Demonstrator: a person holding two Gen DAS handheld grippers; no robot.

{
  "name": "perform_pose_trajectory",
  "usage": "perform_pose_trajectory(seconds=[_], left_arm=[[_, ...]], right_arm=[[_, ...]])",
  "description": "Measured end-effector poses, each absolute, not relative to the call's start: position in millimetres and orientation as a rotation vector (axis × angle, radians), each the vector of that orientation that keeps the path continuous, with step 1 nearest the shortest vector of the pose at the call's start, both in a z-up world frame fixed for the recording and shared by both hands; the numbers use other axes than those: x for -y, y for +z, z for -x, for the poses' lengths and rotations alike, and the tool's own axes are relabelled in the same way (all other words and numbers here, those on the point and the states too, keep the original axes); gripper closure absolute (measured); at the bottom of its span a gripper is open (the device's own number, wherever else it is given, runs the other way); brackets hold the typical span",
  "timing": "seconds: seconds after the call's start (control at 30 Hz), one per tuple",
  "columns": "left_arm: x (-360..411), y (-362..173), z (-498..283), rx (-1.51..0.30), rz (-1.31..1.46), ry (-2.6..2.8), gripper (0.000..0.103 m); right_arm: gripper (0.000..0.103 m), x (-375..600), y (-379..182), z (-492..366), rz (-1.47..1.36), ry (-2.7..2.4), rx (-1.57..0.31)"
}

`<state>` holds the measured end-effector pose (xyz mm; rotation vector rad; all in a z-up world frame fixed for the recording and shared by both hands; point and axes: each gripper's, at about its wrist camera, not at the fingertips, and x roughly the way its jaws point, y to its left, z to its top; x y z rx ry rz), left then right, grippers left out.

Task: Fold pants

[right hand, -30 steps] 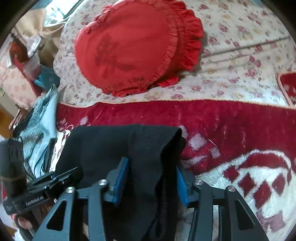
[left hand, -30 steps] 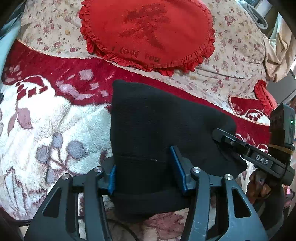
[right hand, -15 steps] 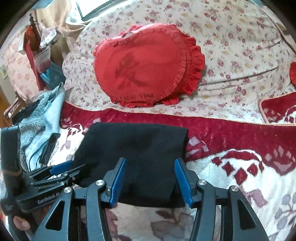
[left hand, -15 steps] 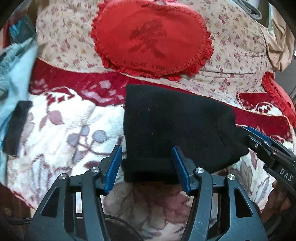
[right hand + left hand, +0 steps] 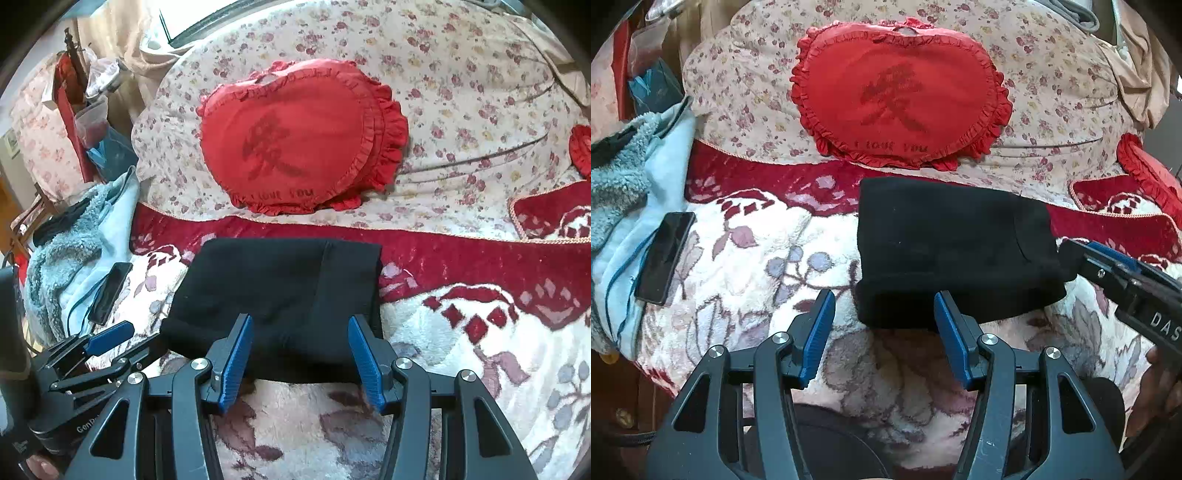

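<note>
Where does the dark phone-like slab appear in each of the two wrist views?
Left wrist view: the dark slab lies at the left edge, on the light blue cloth, left of the folded black pants.
Right wrist view: the dark slab lies left of centre, again on the blue cloth's edge, left of the pants.
Shared landmark: the red heart cushion behind the pants, seen in both views.

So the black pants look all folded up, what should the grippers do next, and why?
Probably just lift both away. The black pants lie as a neat folded bundle on the blanket, and the left gripper and right gripper are open, holding nothing.
</note>
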<state>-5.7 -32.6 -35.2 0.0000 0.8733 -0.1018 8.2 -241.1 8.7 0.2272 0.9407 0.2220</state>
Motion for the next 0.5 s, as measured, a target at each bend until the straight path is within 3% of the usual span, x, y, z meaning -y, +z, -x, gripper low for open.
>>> perform_pose_trajectory(seconds=[0.5], left_arm=[[28.6, -19.5, 29.3, -0.823, 0.007, -0.094, 0.047]], right_arm=[[0.051, 230.7, 21.8, 7.6, -0.211, 0.243, -0.927]])
